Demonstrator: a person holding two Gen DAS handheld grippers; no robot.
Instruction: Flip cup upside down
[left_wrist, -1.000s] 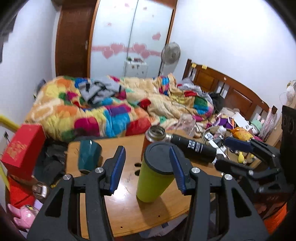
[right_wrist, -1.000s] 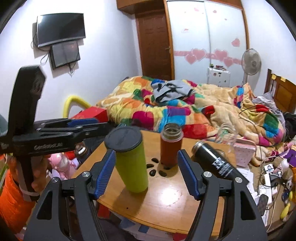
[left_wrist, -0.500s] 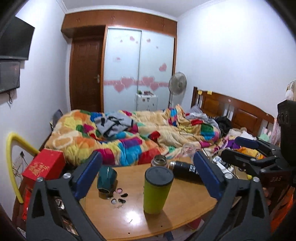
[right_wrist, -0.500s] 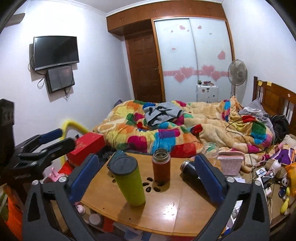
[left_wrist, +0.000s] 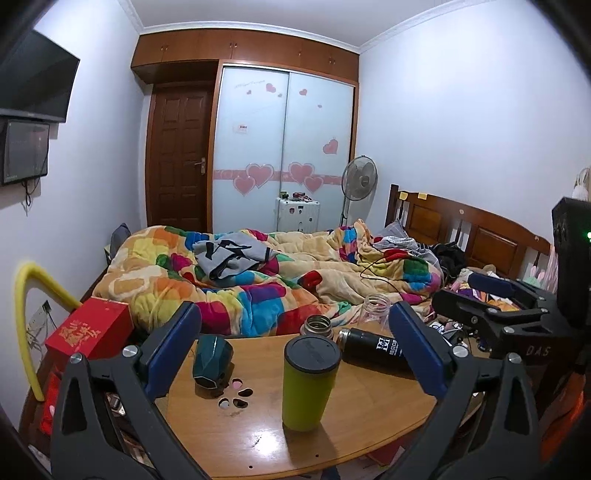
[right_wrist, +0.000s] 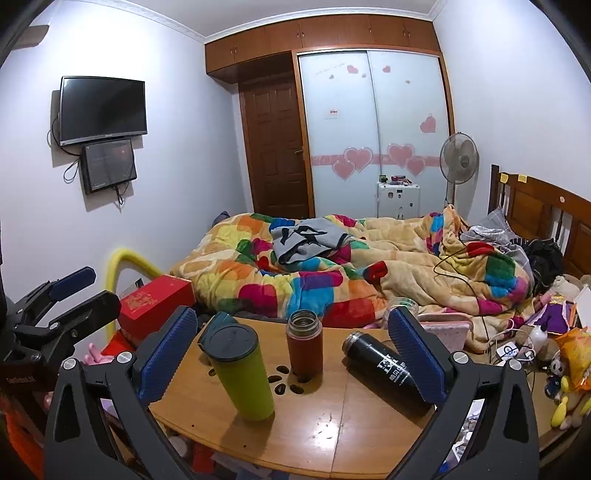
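Observation:
A lime-green tumbler with a dark lid (left_wrist: 308, 384) stands on the round wooden table (left_wrist: 369, 413), dark end up; it also shows in the right wrist view (right_wrist: 242, 373). My left gripper (left_wrist: 295, 350) is open and empty, held back from the tumbler, which shows between its blue pads. My right gripper (right_wrist: 291, 354) is open and empty, also back from the table; the tumbler stands near its left pad (right_wrist: 166, 358). Each gripper shows at the edge of the other's view.
A dark teal cup (left_wrist: 213, 365) lies on its side at the table's left. A brown flask (right_wrist: 304, 341) stands open in the middle. A black bottle (right_wrist: 384, 369) lies on its side at the right. A bed with a colourful quilt (right_wrist: 332, 266) is behind.
Both grippers have opened wide and pulled back and up from the green tumbler. The tumbler stands where it was.

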